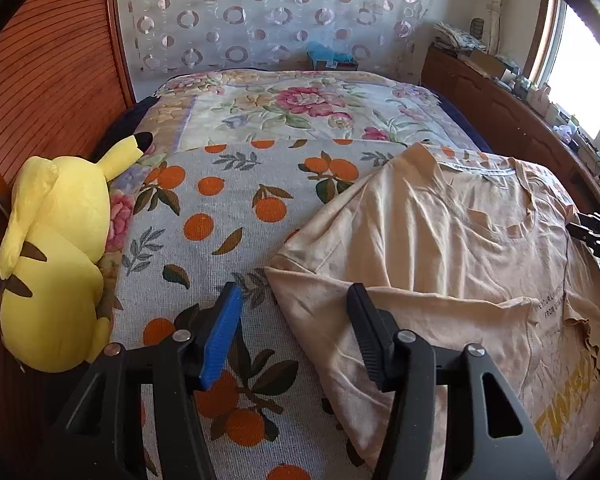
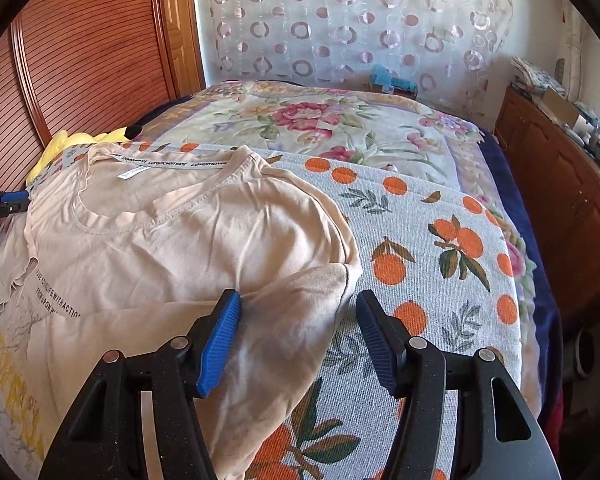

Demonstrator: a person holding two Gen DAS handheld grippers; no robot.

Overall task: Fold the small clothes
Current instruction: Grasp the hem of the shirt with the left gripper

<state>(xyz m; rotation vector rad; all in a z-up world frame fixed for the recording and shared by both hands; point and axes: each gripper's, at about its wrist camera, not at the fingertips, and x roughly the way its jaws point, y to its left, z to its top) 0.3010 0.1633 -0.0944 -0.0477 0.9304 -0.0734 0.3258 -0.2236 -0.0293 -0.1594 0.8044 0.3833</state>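
Your t-shirt (image 1: 440, 240) lies flat on the orange-print blanket (image 1: 220, 208), front up, sleeves out: no fold made, all folds left. Left hand-held gripper (image 1: 296, 336) part open, straddling the sleeve hem, gripping nothing. Right hand-held gripper (image 2: 298, 336) likewise over the other sleeve. Blanket beyond both sleeves is free; plush toy (image 1: 56, 256) sits well clear.

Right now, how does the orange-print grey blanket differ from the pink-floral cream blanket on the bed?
The orange-print grey blanket carries oranges and dark leaves on grey; the pink-floral cream blanket shows large pink flowers on cream. The orange-print one lies nearer the cameras, its far edge overlapping the floral one, which reaches the curtain end. The peach t-shirt rests on the orange-print blanket only. Both are spread flat across the bed.
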